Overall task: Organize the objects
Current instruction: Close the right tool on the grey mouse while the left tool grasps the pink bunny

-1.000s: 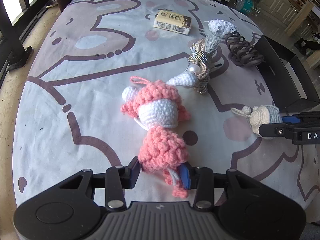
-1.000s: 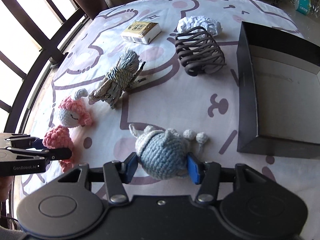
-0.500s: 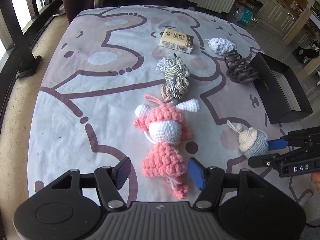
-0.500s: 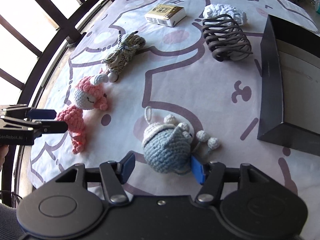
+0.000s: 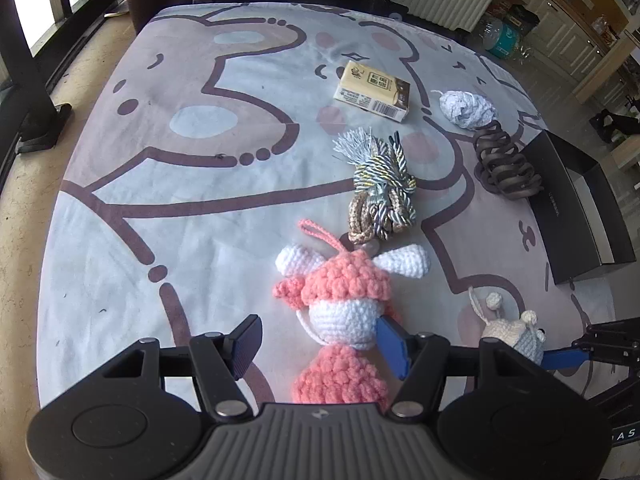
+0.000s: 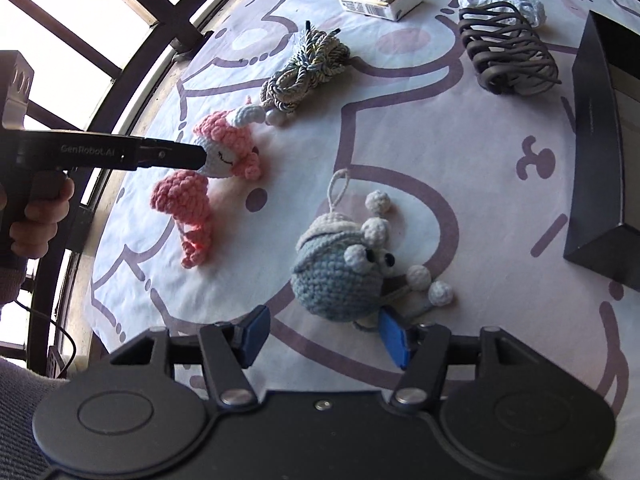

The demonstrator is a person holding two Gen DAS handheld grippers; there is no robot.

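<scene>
Both toys let go, both of my grippers now spread wide.

My left gripper [image 5: 316,344] has released the pink doll [image 5: 340,308]; my right gripper [image 6: 324,334] has dropped the blue doll [image 6: 340,276]. Both lie on the tablecloth [image 5: 160,200], well apart from the black box [image 6: 600,128]. Likely regrasp needed.

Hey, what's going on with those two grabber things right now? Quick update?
Both tongs, left and right, open. Pink doll and blue doll lying loose on the cloth. Black box unobstructed.
</scene>
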